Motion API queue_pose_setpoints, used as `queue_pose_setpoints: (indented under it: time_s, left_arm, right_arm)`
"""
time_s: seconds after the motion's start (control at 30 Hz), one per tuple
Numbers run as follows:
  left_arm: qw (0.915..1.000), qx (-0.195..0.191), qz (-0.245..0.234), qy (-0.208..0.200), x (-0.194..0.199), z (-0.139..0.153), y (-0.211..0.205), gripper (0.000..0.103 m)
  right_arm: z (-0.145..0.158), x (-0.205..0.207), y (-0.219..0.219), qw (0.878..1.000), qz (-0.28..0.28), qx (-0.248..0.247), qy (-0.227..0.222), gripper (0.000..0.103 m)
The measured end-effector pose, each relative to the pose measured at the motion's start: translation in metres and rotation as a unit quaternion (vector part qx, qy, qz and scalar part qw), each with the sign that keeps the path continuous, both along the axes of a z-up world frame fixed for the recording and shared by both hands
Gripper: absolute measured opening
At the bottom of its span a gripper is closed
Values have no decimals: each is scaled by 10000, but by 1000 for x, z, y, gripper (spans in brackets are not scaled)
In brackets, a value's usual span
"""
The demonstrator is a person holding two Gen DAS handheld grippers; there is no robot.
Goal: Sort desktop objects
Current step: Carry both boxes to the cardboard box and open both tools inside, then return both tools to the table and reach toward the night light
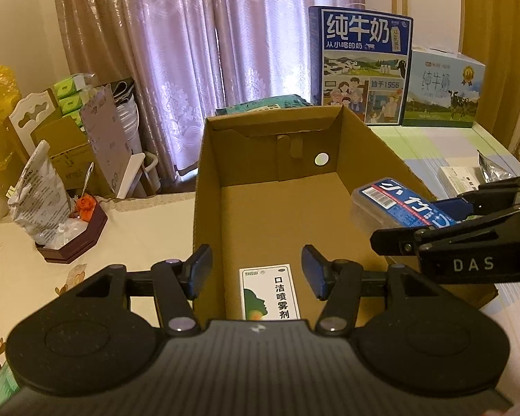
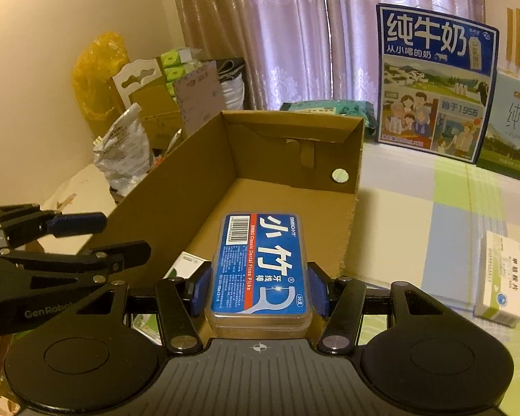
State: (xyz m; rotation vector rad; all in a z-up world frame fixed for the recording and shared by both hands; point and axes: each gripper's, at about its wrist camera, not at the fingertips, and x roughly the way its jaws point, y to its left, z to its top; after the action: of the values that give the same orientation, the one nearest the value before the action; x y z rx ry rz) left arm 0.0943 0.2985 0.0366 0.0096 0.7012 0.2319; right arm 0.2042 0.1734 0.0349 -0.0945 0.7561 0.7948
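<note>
While I hold both tools over the box, these lines set out what I see.

Right tongs (image 2: 259, 289): clamped on the floss pick case (image 2: 260, 267); the blue pads press its two long sides near the end closest to me.

Case axis: its length runs straight ahead from my right tongs, the barcode end farthest out, label up, roughly level.

Case against box: it hangs above the floor of the cardboard box (image 2: 291, 159), just inside the wall on my right, not touching anything below.

Key relation: the bare box floor lies directly beneath and ahead of the case, so I judge the coming move to be a short drop and release.

Left tongs (image 1: 256, 272): spread apart and holding nothing, poised over the near end of the box.

Spray box (image 1: 269, 293): flat on the box floor, right below the gap of my left tongs, to the left of the case.

Nearer hand: the right, since it carries the case.

Outside: a white medicine box (image 2: 501, 279) lies on the worktop (image 2: 416, 215) to the right of my right tongs.

Hidden: the spray box's near end is cut off by my left tool; the box's near wall is out of sight.
</note>
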Motion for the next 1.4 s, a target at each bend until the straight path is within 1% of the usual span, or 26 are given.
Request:
queue_pose_setpoints:
  time_s: [0.07,0.13,0.23,0.33,0.4,0.5,0.6,0.67,0.7,0.8,0.97,1.03,1.1,1.13,1.27,1.4]
  left_arm:
    - [10000,-50,31,-12,-3,1,2,52]
    - [10000,-51,65,-35,-7,3,2,52]
    - [9999,-100,115,-72,-12,5,2,54]
    - [9997,-136,135,-123,-17,9,-2,55]
    - [9997,-155,115,-172,-20,13,-6,57]
    - [9996,-162,49,-247,-22,20,-17,59]
    - [9992,-187,-59,-343,-24,28,-32,62]
    - [9988,-198,-156,-427,-25,35,-46,64]
    - [9984,-223,-230,-467,-25,39,-54,68]
    - [9970,-259,-479,-543,-25,47,-79,73]
    - [9923,-334,-1029,-595,-17,54,-133,82]
    - [9896,-405,-1256,-580,-12,52,-155,87]
    - [9861,-519,-1487,-524,-5,46,-176,94]
    - [9843,-590,-1598,-470,0,42,-186,96]
    - [9761,-729,-2038,-210,16,23,-223,96]
    - [9675,-850,-2380,51,32,6,-248,96]
  right_arm:
    - [2,-2,-2,9999,-7,116,-26,69]
    - [5,-3,-7,9997,-82,197,-91,73]
    - [12,-4,-18,9993,-102,347,-108,73]
    - [21,-12,-36,9982,-303,422,-309,74]
    - [27,-16,-55,9971,-441,521,-335,75]
    - [32,-25,-83,9956,-632,477,-493,77]
    - [30,-37,-119,9941,-864,353,-549,79]
    - [25,-47,-147,9924,-1060,210,-592,81]
    - [21,-52,-162,9911,-1174,110,-617,82]
    - [12,-64,-204,9866,-1494,-217,-622,87]
    - [-2,-80,-276,9726,-2113,-708,-657,90]
    - [-5,-84,-298,9679,-2272,-847,-670,92]
    - [-8,-86,-311,9634,-2375,-1040,-682,93]
    - [-9,-86,-316,9616,-2390,-1148,-706,94]
    - [-16,-89,-325,9555,-2313,-1559,-960,95]
    - [-32,-83,-327,9526,-2048,-1956,-1109,95]
